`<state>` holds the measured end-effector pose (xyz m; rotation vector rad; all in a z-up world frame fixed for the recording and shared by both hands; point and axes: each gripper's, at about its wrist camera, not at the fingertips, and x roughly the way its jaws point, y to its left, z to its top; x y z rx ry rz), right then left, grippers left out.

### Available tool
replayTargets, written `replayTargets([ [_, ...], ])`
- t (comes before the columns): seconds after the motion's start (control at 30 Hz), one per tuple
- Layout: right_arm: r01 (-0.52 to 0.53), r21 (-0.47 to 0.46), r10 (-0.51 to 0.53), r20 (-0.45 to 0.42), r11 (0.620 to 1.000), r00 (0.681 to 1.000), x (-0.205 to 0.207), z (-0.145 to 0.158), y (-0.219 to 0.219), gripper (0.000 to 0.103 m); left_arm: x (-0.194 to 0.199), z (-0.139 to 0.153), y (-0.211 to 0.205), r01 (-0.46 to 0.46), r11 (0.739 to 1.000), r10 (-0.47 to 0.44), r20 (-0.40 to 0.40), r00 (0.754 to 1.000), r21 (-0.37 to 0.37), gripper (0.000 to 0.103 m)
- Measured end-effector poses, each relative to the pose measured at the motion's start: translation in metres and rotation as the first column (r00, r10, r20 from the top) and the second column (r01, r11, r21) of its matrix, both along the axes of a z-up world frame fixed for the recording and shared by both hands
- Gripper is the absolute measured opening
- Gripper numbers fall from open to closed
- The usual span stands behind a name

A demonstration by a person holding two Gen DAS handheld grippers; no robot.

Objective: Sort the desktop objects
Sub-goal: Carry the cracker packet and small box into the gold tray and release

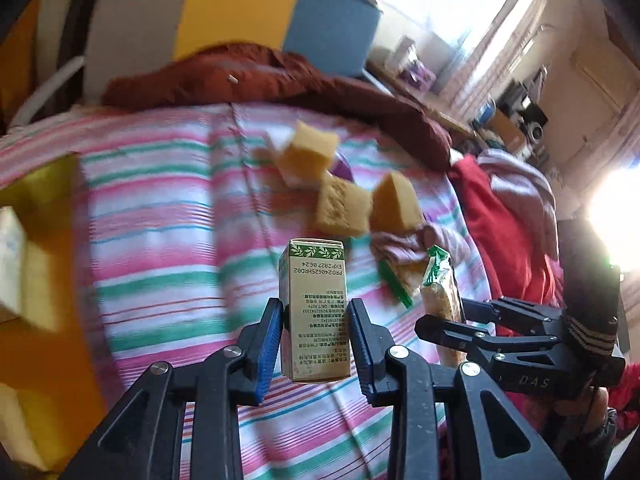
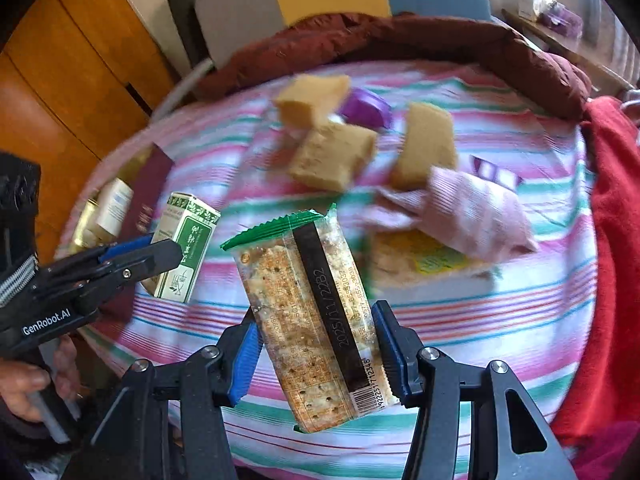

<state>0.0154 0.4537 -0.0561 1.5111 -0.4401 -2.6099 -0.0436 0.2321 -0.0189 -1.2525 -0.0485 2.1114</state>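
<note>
My left gripper (image 1: 316, 320) is shut on a small green and beige carton box (image 1: 316, 304), held upright above the striped cloth; the box also shows in the right wrist view (image 2: 184, 248). My right gripper (image 2: 316, 344) is shut on a cracker packet (image 2: 312, 320) with a green end, held above the cloth; the packet also shows in the left wrist view (image 1: 440, 300). Three yellow sponge blocks (image 2: 332, 156) lie in the middle of the cloth, next to a purple object (image 2: 366, 110).
A pink cloth (image 2: 468, 212) lies over another snack packet (image 2: 424, 260). A yellow tray (image 2: 92, 220) at the left holds a white bottle (image 2: 114, 206) and a dark red booklet (image 2: 148, 196). Brown bedding (image 2: 400, 36) and a red garment (image 2: 616, 240) border the striped cloth (image 2: 520, 320).
</note>
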Motion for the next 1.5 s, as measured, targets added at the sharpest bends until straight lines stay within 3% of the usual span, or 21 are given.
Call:
replayTargets([
  [0.17, -0.071, -0.043, 0.069, -0.066, 0.996, 0.995, -0.018, 0.018, -0.041, 0.054, -0.007, 0.019, -0.058, -0.104, 0.994, 0.105, -0.033, 0.994, 0.040, 0.033],
  [0.33, -0.173, -0.085, 0.164, -0.104, 0.981, 0.981, -0.043, 0.034, -0.093, 0.054, -0.016, 0.030, -0.121, -0.225, 0.973, 0.228, -0.070, 0.971, 0.048, 0.033],
  [0.7, -0.362, -0.129, 0.350, -0.110, 0.923, 0.930, -0.084, 0.041, -0.218, 0.054, -0.038, 0.016, -0.251, -0.481, 0.877, 0.479, -0.099, 0.872, 0.003, 0.033],
  [0.83, -0.398, -0.141, 0.388, -0.096, 0.907, 0.917, -0.094, 0.035, -0.256, 0.056, -0.041, 0.007, -0.272, -0.536, 0.843, 0.528, -0.125, 0.840, -0.046, 0.034],
  [1.0, -0.416, -0.156, 0.411, -0.065, 0.896, 0.909, -0.099, 0.021, -0.287, 0.056, -0.040, -0.004, -0.294, -0.579, 0.813, 0.571, -0.110, 0.813, -0.057, 0.046],
  [1.07, -0.417, -0.168, 0.414, -0.053, 0.893, 0.909, -0.098, 0.016, -0.293, 0.061, -0.037, -0.006, -0.298, -0.592, 0.803, 0.582, -0.123, 0.804, -0.065, 0.049],
  [1.2, -0.433, -0.165, 0.434, -0.037, 0.886, 0.900, -0.089, 0.010, -0.302, 0.062, -0.029, -0.004, -0.300, -0.599, 0.799, 0.587, -0.144, 0.797, -0.060, 0.050],
  [1.37, -0.416, -0.108, 0.415, -0.035, 0.903, 0.909, -0.078, 0.007, -0.304, 0.078, -0.015, 0.006, -0.296, -0.602, 0.797, 0.584, -0.192, 0.789, -0.051, 0.052],
  [1.5, -0.398, -0.034, 0.395, -0.074, 0.917, 0.916, -0.067, 0.016, -0.304, 0.085, -0.004, 0.015, -0.289, -0.602, 0.797, 0.577, -0.230, 0.783, -0.051, 0.054],
])
